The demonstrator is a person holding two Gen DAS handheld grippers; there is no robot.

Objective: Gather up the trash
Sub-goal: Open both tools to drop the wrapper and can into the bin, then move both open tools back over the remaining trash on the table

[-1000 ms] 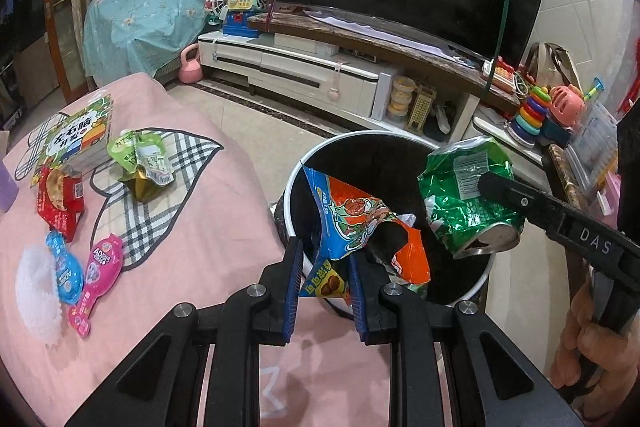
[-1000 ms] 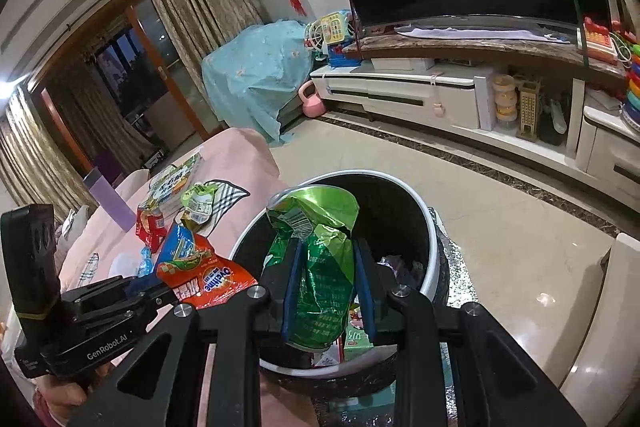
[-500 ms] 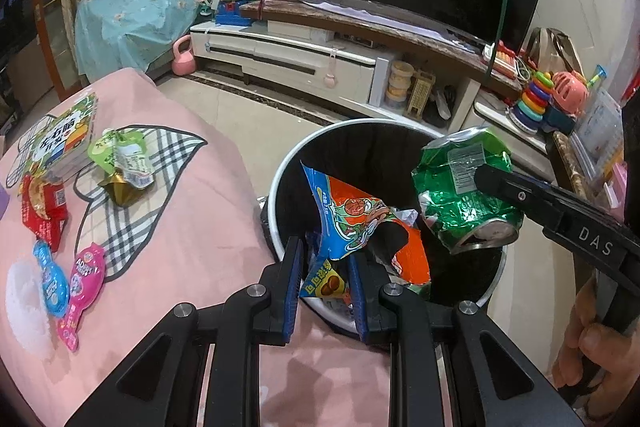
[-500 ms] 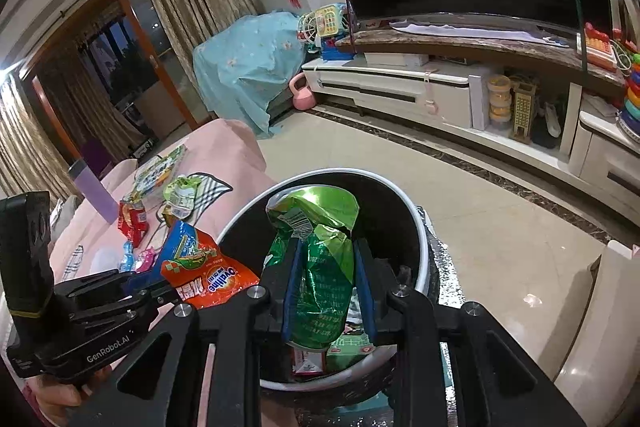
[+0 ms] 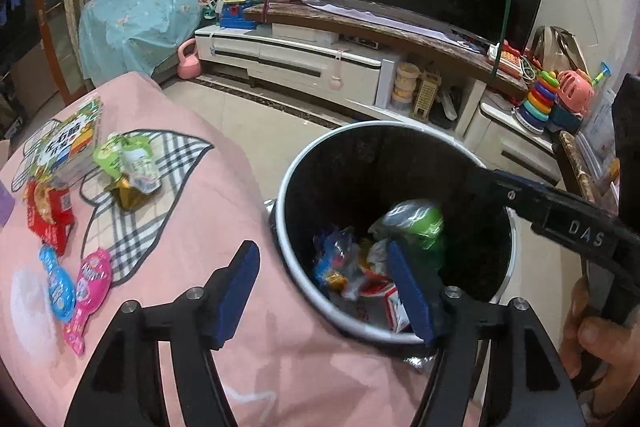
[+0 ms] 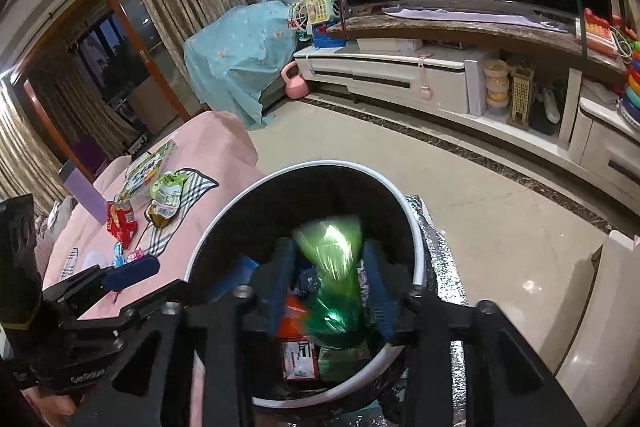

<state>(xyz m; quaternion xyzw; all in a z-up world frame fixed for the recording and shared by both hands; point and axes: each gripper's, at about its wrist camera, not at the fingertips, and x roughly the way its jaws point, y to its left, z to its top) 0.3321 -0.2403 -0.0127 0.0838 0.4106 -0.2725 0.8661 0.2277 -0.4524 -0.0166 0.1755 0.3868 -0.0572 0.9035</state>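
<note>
Bin: round, black inside, white rim, glossy; it stands on pale polished floor tile against the edge of a pink cloth; crinkled silver foil shows at its outer wall. Cloth: soft matt fabric with a grey plaid patch outlined in black.

Trash inside the bin: a green bag, shiny crumpled film, motion-blurred in both views, lying between the right gripper's pads with clear space on either side and no pad pressing it; an orange-and-blue wrapper, also blurred, low in the bin among red-and-white packets.

Trash on the cloth: a crumpled green pouch on the plaid patch; a flat printed pack beside it; a red packet; a blue sachet and a pink sachet side by side, both glossy.

Left gripper: black frame, blue pads; jaws have just been opening and stand wide apart, one pad over the cloth, the other over the bin's mouth; nothing between them.

Right gripper: same build; jaws have just been opening and stand partly apart over the bin, the green bag loose in the gap; a hand grips its handle.
</note>
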